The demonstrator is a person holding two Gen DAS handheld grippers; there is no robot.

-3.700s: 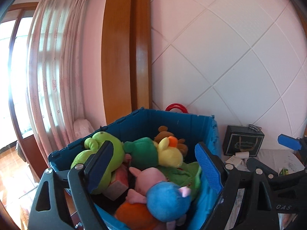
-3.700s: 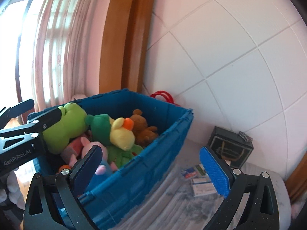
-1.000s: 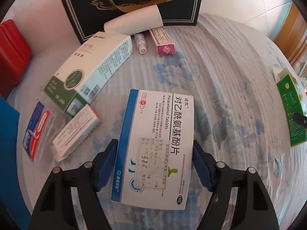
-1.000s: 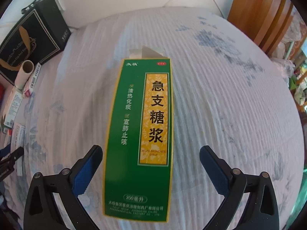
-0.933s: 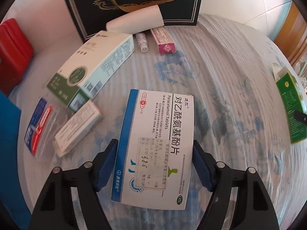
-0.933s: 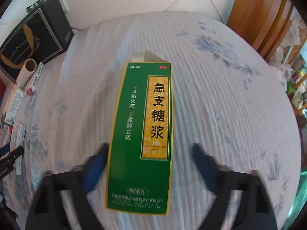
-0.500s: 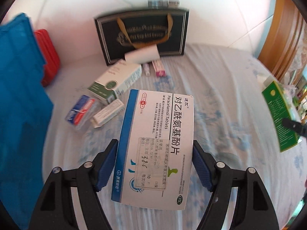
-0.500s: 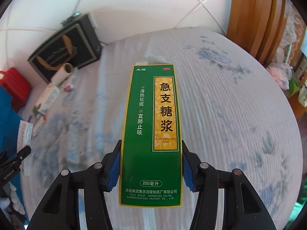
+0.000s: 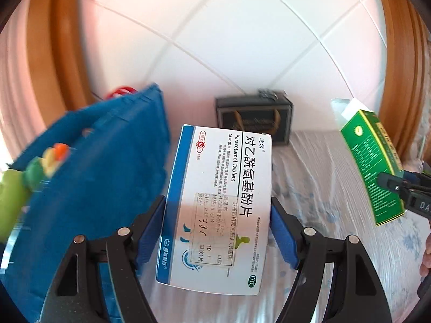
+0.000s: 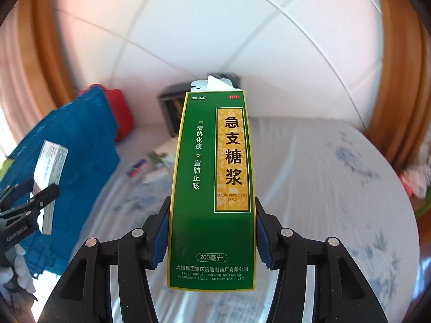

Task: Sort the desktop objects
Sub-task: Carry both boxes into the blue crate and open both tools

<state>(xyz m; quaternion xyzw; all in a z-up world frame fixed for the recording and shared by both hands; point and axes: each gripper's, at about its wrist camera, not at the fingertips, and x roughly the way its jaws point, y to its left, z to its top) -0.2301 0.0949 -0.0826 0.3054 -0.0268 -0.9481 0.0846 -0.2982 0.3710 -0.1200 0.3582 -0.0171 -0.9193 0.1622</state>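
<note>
My left gripper [image 9: 218, 231] is shut on a white and blue paracetamol tablet box [image 9: 215, 188] and holds it in the air above the table. My right gripper [image 10: 211, 234] is shut on a tall green syrup box [image 10: 212, 188], also lifted. The syrup box also shows at the right of the left wrist view [image 9: 374, 167]. The paracetamol box shows edge-on at the left of the right wrist view [image 10: 51, 183]. Both boxes are clear of the tabletop.
A blue crate [image 9: 89, 188] with plush toys stands to the left. A dark gift box [image 9: 253, 121] leans on the tiled wall. Small medicine boxes [image 10: 150, 167] lie on the white patterned tablecloth [image 10: 323, 188]. A red case [image 10: 121, 115] sits behind the crate.
Both grippers have lifted their boxes off the table and tilted up toward the wall. The right gripper closed on the syrup box between one second ago and half a second ago.
</note>
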